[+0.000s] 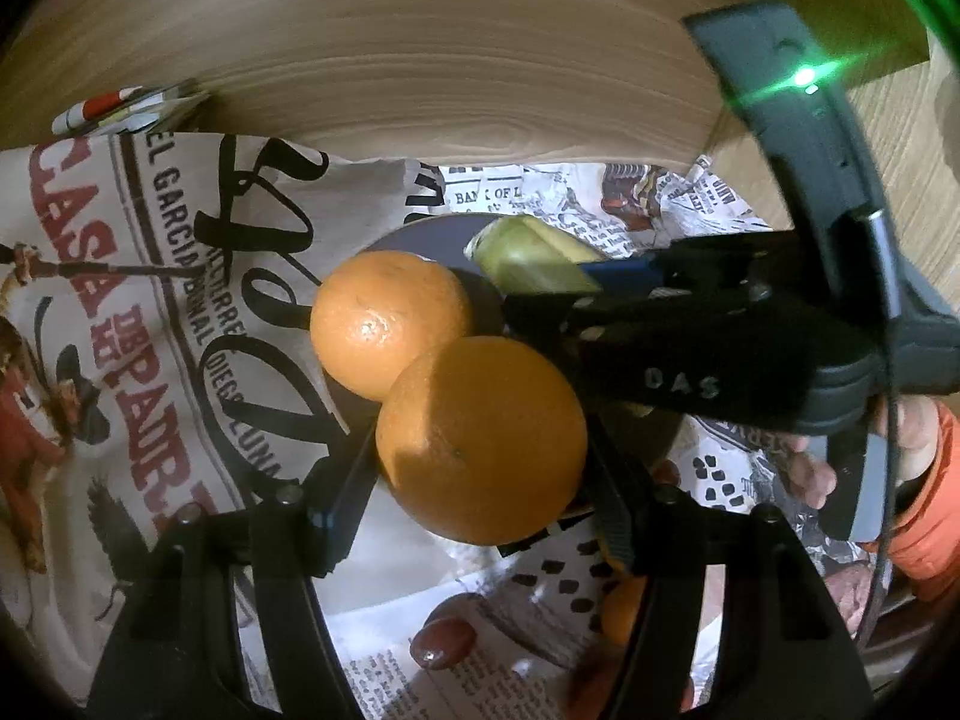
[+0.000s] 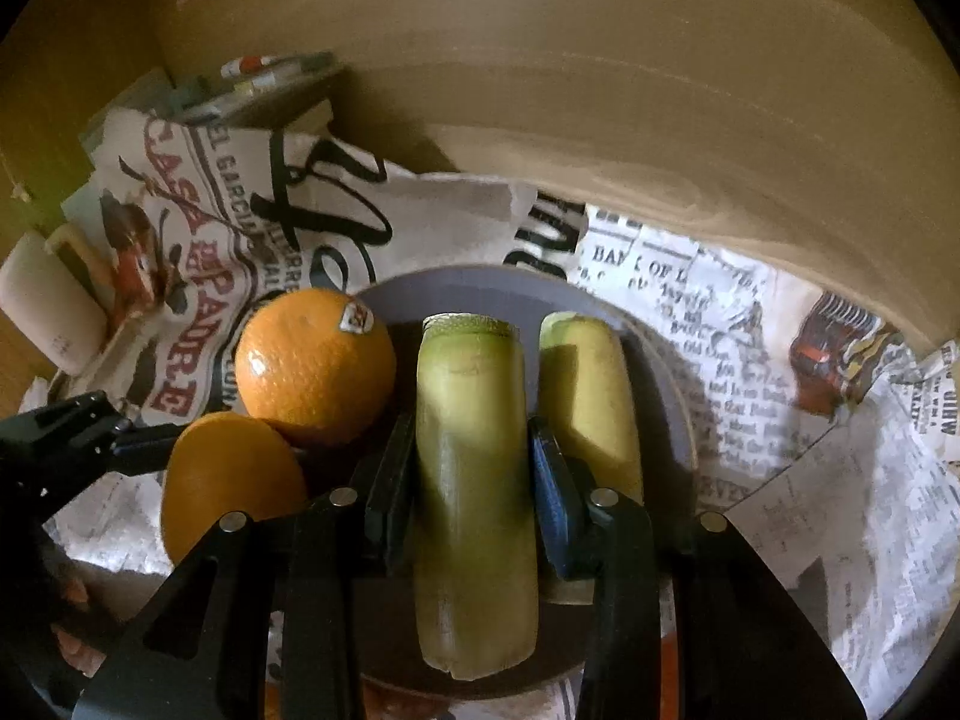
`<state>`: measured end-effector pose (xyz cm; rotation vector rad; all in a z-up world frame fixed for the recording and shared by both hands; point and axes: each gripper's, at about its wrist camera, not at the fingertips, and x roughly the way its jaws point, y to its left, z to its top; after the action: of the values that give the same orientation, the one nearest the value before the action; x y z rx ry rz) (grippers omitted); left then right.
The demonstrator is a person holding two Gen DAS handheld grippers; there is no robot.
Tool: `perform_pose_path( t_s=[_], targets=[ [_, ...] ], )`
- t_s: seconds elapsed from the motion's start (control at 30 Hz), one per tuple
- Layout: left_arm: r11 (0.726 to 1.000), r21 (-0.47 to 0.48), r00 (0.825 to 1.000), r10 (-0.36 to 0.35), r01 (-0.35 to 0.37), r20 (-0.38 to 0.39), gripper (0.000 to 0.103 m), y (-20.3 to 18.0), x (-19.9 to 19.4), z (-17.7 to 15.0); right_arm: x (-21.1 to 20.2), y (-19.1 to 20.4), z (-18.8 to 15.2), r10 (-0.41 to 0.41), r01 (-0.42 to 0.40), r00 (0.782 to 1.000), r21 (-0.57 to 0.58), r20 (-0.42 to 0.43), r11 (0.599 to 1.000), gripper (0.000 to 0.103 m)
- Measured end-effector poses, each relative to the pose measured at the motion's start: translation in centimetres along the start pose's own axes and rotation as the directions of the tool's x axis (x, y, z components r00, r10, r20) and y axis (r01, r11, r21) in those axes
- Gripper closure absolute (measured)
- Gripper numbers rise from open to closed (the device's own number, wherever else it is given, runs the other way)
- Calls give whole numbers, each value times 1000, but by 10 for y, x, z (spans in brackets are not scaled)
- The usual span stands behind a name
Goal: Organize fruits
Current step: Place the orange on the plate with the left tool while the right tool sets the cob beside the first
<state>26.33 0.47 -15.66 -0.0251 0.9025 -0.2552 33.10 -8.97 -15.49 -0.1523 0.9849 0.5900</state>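
My left gripper [image 1: 480,498] is shut on an orange [image 1: 480,438] and holds it over the near edge of a grey plate [image 1: 420,240]. A second orange [image 1: 390,324] rests on the plate's left side; it has a sticker in the right wrist view [image 2: 315,366]. My right gripper [image 2: 471,468] is shut on a yellow-green banana piece [image 2: 471,480] over the plate [image 2: 480,285]. A second banana piece [image 2: 591,402] lies on the plate just right of it. The right gripper [image 1: 606,294] shows in the left wrist view, and the held orange [image 2: 231,480] in the right wrist view.
Newspaper-print paper [image 1: 120,300] covers the table under the plate. A wooden wall [image 1: 480,60] stands behind. Dark red dates [image 1: 441,642] and another orange [image 1: 624,609] lie near the front. A pale box [image 2: 51,306] and stacked items [image 2: 264,78] sit at the left.
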Motion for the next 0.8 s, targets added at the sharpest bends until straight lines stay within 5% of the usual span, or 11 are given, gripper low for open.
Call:
perform_pose_path(
  t_s=[0.23,0.37,0.8],
  targets=[
    [999,-44,1000,-21,20,-23,30,9,4,1,-2,1,-1,4,-4,1000,-2,-17,1000,69],
    [996,-69,999,-51,50,-10,26,13,-4,1,-21,0,0,-3,3,999,0,35,1000,68],
    [998,-63,994,24,-18,104,21,5,-68,-11,-112,10,-30,-70,77,971,-21,227,997,61]
  ],
)
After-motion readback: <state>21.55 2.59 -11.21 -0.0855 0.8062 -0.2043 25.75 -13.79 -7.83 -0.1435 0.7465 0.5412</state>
